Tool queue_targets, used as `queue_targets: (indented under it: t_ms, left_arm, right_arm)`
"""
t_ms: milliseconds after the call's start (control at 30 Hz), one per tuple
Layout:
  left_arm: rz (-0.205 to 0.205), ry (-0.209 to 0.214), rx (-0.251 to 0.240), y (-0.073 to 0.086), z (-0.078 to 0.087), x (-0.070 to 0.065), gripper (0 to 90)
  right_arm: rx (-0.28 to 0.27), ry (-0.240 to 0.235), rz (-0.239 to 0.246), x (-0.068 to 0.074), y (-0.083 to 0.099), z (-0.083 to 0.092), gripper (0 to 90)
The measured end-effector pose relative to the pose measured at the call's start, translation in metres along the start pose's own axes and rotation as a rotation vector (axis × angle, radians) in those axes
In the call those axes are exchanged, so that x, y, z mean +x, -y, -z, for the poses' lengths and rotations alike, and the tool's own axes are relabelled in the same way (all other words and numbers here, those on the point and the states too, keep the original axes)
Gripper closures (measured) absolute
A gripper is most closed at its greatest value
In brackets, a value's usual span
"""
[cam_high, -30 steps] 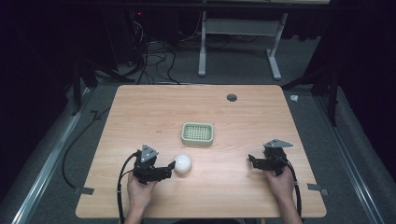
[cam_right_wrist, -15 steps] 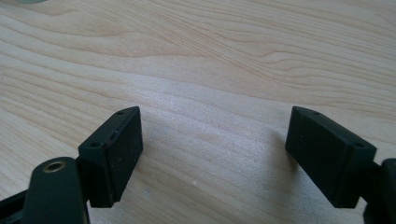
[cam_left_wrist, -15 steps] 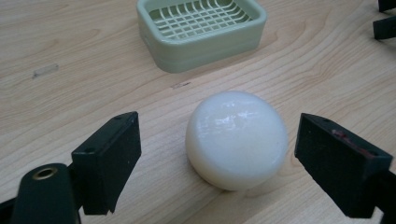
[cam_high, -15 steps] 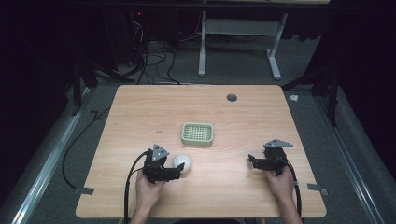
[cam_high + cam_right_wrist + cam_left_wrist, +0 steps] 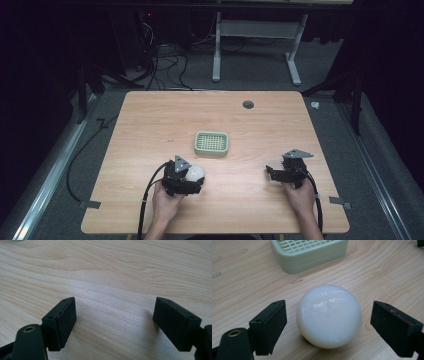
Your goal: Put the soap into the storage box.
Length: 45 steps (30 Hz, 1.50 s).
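White ball (image 5: 329, 316) resting on desk (image 5: 150, 125), just short of green basket (image 5: 309, 252). Left gripper (image 5: 329, 325) jaws wide apart, flanking ball, not touching. Right gripper (image 5: 113, 322) jaws wide, holding nothing.

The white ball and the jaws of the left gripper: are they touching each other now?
Apart. In the left gripper view, bare table wood shows between the white ball and each jaw of the left gripper, so the open jaws stand on both sides of it without contact.

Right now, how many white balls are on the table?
1. The white ball sits on the table between the open jaws of the left claw, just in front of the green basket.
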<state>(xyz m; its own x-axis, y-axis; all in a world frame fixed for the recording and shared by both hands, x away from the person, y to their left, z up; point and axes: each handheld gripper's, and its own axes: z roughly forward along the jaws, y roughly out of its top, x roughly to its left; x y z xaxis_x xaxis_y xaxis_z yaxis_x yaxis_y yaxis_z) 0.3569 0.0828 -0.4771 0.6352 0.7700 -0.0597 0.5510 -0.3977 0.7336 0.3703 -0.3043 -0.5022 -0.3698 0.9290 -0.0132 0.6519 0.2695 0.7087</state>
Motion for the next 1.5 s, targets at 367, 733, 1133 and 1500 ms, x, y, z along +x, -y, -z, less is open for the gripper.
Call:
queue_targets:
  t_ms: [367, 733, 1133, 1500]
  left_arm:
    - [-0.017, -0.019, 0.024, -0.001, -0.013, -0.005, 14.3]
    - [-0.016, -0.026, 0.045, -0.001, -0.023, -0.006, 14.8]
    - [-0.021, -0.068, 0.08, 0.0, -0.033, -0.005, 16.0]
    - [-0.025, -0.05, 0.054, 0.002, -0.032, -0.005, 23.4]
  right_arm:
    - [0.0, -0.001, 0.0, 0.0, 0.0, 0.0, 19.7]
    - [0.0, -0.001, 0.0, 0.0, 0.0, 0.0, 19.7]
    - [0.0, -0.001, 0.0, 0.0, 0.0, 0.0, 19.7]
    - [0.0, -0.001, -0.001, 0.0, 0.0, 0.0, 19.7]
